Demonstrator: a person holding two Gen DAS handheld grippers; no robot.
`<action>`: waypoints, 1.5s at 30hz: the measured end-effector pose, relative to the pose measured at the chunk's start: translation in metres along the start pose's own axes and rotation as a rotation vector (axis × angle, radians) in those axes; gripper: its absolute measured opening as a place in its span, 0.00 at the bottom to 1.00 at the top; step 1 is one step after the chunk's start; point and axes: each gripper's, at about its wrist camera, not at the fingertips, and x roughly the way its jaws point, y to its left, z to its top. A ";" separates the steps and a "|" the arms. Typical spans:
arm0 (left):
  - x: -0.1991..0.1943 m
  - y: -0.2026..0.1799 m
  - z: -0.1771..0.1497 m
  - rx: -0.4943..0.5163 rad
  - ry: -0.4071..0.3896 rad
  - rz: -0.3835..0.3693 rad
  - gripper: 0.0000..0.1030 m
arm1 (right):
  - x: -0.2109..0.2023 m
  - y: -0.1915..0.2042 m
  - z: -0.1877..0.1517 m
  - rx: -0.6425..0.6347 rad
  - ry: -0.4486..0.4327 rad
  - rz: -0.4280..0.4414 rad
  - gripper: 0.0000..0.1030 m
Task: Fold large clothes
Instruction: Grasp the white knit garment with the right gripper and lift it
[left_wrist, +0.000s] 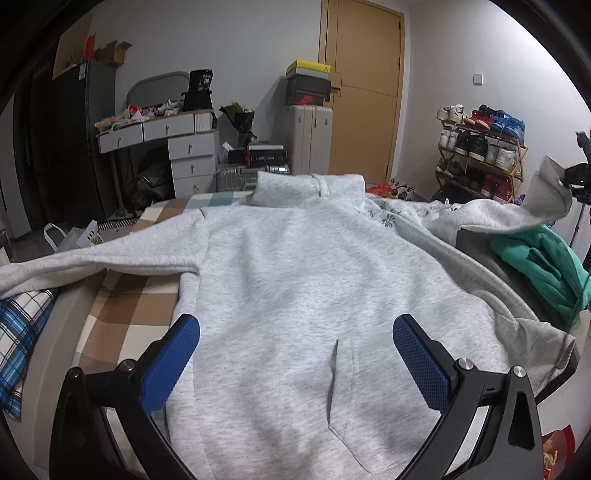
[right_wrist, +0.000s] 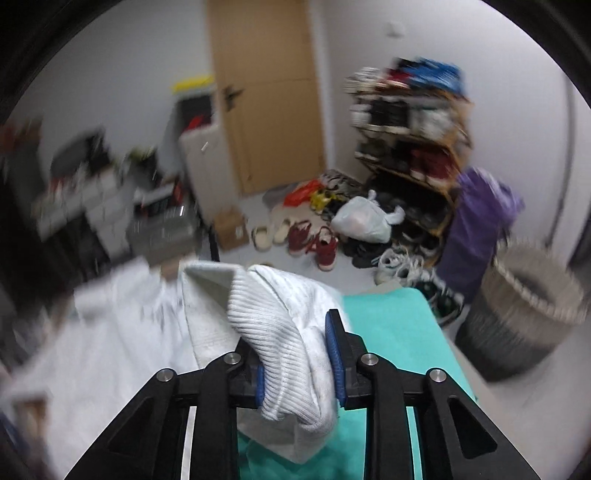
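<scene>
Left gripper (left_wrist: 295, 354) hangs wide open above the grey hoodie (left_wrist: 295, 266), which lies flat on the checked bed (left_wrist: 122, 306); a green garment (left_wrist: 543, 266) crowds its far side.

Right gripper (right_wrist: 297, 365) pinches the ribbed sleeve cuff (right_wrist: 269, 332), raised over the bed. With so little fabric gripped, the cuff could slip free, or the sleeve could drag across that green pile.

A light grey hooded sweatshirt (left_wrist: 295, 280) lies spread flat on a checked bed (left_wrist: 122, 306), one sleeve outstretched, the other's ribbed cuff (right_wrist: 273, 354) lifted.
</scene>
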 end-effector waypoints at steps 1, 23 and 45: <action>-0.002 -0.001 0.000 -0.002 -0.003 -0.002 0.99 | -0.003 -0.015 0.005 0.075 -0.014 0.000 0.09; -0.017 -0.006 0.001 0.042 -0.052 0.037 0.99 | -0.076 -0.055 0.138 0.239 -0.288 -0.260 0.03; -0.059 0.076 -0.015 -0.091 -0.097 0.128 0.99 | -0.048 0.358 0.057 0.043 -0.029 0.644 0.04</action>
